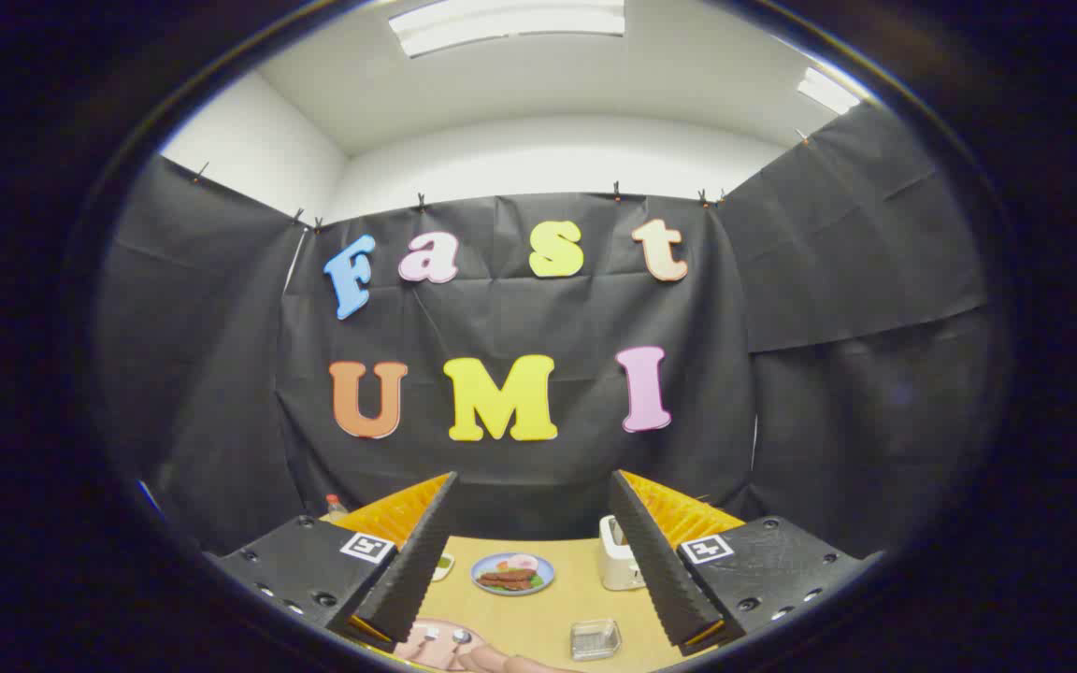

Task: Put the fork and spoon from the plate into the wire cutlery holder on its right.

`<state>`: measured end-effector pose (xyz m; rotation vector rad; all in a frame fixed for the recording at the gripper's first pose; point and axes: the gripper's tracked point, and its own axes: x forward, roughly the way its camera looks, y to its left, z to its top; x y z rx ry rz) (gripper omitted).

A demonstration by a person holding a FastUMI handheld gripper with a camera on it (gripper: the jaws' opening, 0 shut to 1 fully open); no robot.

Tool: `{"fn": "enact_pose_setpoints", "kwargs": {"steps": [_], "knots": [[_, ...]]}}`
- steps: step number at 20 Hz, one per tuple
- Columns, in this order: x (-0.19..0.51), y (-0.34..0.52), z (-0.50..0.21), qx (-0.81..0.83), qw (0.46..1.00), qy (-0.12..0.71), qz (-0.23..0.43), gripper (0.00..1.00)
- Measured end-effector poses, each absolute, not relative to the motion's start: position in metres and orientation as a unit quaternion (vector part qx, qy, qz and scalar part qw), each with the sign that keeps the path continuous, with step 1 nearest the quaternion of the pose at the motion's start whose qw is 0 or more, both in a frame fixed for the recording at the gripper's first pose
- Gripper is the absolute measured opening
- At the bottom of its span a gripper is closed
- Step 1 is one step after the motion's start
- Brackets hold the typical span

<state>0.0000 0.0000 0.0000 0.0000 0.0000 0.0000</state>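
My gripper [532, 479] is open, held high above a wooden table [548, 612], with nothing between its fingers. Far below, close to the left finger's base, lies a pale pink plate [419, 651]. On it rest a fork [428, 637] and a spoon [459, 639], side by side with their heads showing; the handles are cut off from sight. To the plate's right, below the gap between the fingers, stands the small wire cutlery holder [595, 639]; I cannot tell what is in it.
Farther back on the table sits a blue plate of food [513, 573], with a white toaster [620, 553] to its right. A small green-topped dish [445, 564] and a bottle [337, 506] stand toward the left.
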Motion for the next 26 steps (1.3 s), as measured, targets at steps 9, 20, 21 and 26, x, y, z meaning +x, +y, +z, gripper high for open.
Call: {"fn": "enact_pose_setpoints", "kwargs": {"steps": [9,20,21,26], "knots": [[0.006,0.079,0.061,-0.069,0.997,-0.010,-0.038,0.95],[0.016,0.078,-0.002,-0.057,0.994,0.084,-0.039,0.95],[0.017,0.080,-0.010,-0.059,0.993,0.091,-0.036,0.95],[0.019,0.095,-0.086,-0.068,0.983,0.168,-0.025,0.95]]}}
